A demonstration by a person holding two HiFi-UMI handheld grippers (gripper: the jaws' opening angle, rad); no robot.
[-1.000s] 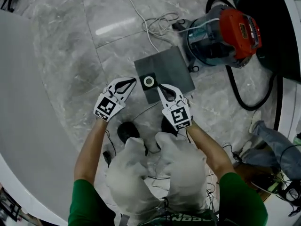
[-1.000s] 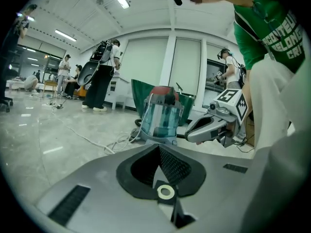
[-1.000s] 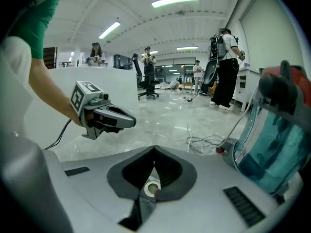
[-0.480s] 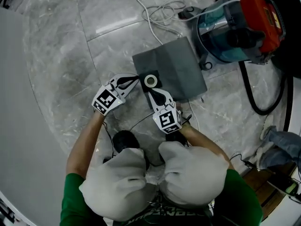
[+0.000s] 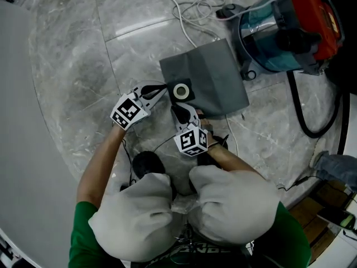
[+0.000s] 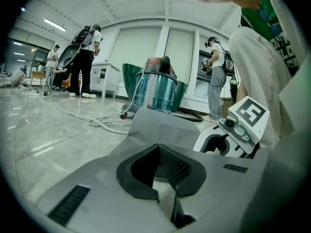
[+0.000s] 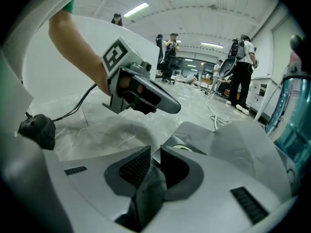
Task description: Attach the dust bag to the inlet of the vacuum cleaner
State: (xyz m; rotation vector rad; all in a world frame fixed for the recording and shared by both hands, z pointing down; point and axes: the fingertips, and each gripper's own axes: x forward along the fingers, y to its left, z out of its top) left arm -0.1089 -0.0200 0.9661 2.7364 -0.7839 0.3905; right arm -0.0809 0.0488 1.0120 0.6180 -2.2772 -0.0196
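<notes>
Two grippers are in play: the left gripper (image 5: pixel 165 88) and the right gripper (image 5: pixel 178 112). On the floor there is one grey dust bag (image 5: pixel 215 77) with a single white ring opening (image 5: pixel 180 91), one vacuum cleaner (image 5: pixel 279 32), one black hose (image 5: pixel 294 102) and one white cable (image 5: pixel 177 11). Four other people (image 6: pixel 86 57) are in the background.

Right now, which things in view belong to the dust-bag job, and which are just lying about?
Job:
- dust bag, held by left gripper and right gripper
- its collar ring
- vacuum cleaner

Lying about:
- white cable
- black hose
- bystanders
</notes>
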